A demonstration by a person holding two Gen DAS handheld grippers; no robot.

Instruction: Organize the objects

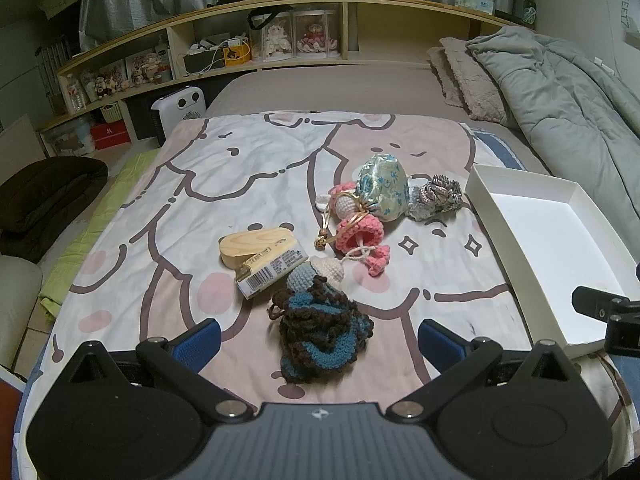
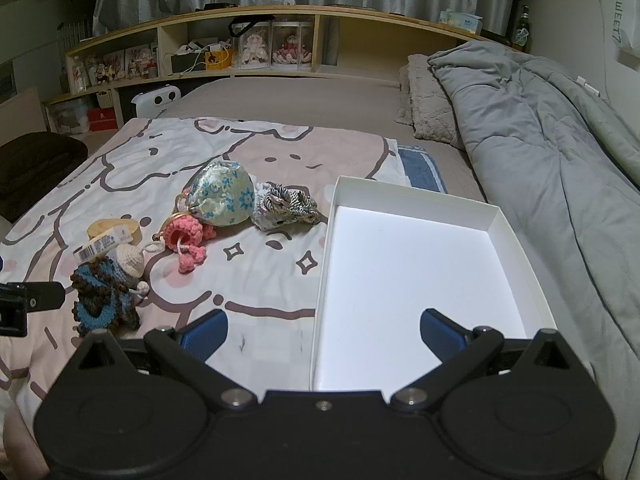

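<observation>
Both grippers' blue-padded fingers are spread wide, nothing between them. Left gripper hovers low over the brown-and-blue crocheted pouch, which lies between its fingertips but isn't touched as far as I can tell. Right gripper hangs over the near edge of the shallow white cardboard box, fingers straddling its near left wall, box empty.

Rest of the clutter sits on the cartoon-print bedsheet, left of the box:
- pale oval wooden block with barcode label, just behind the pouch
- cream-and-blue crocheted charm, touching the pouch
- pink crocheted jellyfish charm, mid-sheet
- light-blue floral brocade drawstring bag, resting on the pink piece
- grey-and-white braided cord bundle, nearest the box

Step, my read: first pick, nothing sorted yet. Next move calls for the left gripper to drop, close on the pouch's bulk without snagging the cream charm, then carry right into the box.
</observation>
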